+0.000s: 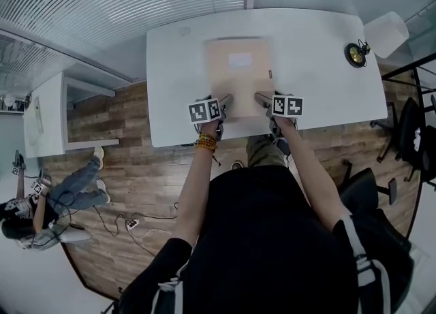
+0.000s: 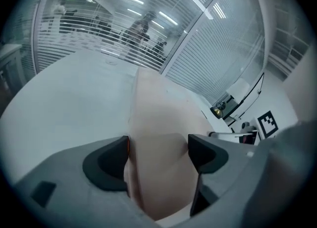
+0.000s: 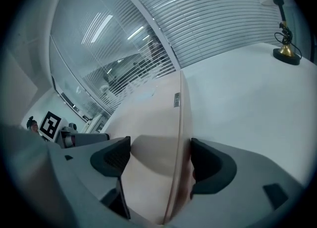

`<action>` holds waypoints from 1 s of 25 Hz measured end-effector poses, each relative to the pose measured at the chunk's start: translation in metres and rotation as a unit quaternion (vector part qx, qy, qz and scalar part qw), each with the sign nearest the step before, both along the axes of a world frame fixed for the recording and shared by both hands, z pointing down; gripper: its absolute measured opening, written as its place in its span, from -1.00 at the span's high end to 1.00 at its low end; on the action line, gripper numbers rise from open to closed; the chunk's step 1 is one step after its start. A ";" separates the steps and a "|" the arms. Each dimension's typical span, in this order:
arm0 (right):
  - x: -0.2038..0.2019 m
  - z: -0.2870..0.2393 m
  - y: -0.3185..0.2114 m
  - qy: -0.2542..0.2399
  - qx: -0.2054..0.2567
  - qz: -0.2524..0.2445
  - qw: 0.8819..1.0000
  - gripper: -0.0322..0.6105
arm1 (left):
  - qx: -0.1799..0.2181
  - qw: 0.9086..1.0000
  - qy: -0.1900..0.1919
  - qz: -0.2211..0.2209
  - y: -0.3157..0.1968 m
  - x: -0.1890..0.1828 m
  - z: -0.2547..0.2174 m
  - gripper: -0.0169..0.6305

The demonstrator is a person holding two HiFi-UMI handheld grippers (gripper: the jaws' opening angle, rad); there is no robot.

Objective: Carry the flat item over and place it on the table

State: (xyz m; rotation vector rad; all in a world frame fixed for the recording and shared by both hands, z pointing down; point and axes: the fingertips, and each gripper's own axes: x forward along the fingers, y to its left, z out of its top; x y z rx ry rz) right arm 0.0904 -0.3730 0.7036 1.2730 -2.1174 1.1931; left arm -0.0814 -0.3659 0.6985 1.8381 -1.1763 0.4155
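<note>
A flat beige item (image 1: 240,74) with a pale label lies on the white table (image 1: 320,88), near its front edge. My left gripper (image 1: 223,101) is at the item's near left corner and my right gripper (image 1: 263,99) at its near right corner. In the left gripper view the jaws stand apart over the item (image 2: 158,108), with its left edge against the left jaw. The right gripper view mirrors this: the item (image 3: 148,118) fills the gap and its right edge runs by the right jaw. Neither pair pinches it.
A small gold and black stand (image 1: 355,54) (image 3: 286,51) sits at the table's far right, beside a white shade (image 1: 386,33). Black chairs (image 1: 409,135) stand to the right. A white cabinet (image 1: 44,115) and a seated person (image 1: 41,203) are on the left. Glass walls lie behind.
</note>
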 end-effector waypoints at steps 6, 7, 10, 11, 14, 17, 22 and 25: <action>-0.001 -0.006 0.000 0.033 0.016 -0.028 0.999 -0.26 | 0.009 1.000 -0.007 -0.001 0.003 0.000 -0.003 -0.26; -0.002 -0.007 -0.001 0.039 0.021 -0.035 0.998 -0.26 | 0.012 1.000 -0.009 -0.002 0.003 -0.001 -0.004 -0.26; -0.003 -0.011 -0.003 0.038 0.024 -0.047 0.998 -0.26 | 0.023 1.000 -0.014 -0.010 0.003 -0.007 -0.007 -0.27; -0.001 -0.013 -0.004 0.038 0.026 -0.048 0.998 -0.26 | 0.026 0.999 -0.016 -0.013 0.003 -0.008 -0.009 -0.27; 0.009 -0.031 -0.007 0.043 0.050 -0.043 0.997 -0.26 | 0.043 0.998 -0.035 -0.019 0.004 -0.014 -0.018 -0.27; 0.013 -0.051 -0.008 0.040 0.074 -0.034 0.996 -0.26 | 0.067 0.996 -0.041 -0.036 0.006 -0.022 -0.032 -0.26; 0.017 -0.087 0.000 0.057 0.128 -0.034 0.990 -0.26 | 0.136 0.988 -0.047 -0.054 0.006 -0.024 -0.081 -0.26; 0.016 -0.118 0.003 0.067 0.177 -0.039 0.981 -0.26 | 0.191 0.978 -0.074 -0.040 0.003 -0.017 -0.114 -0.26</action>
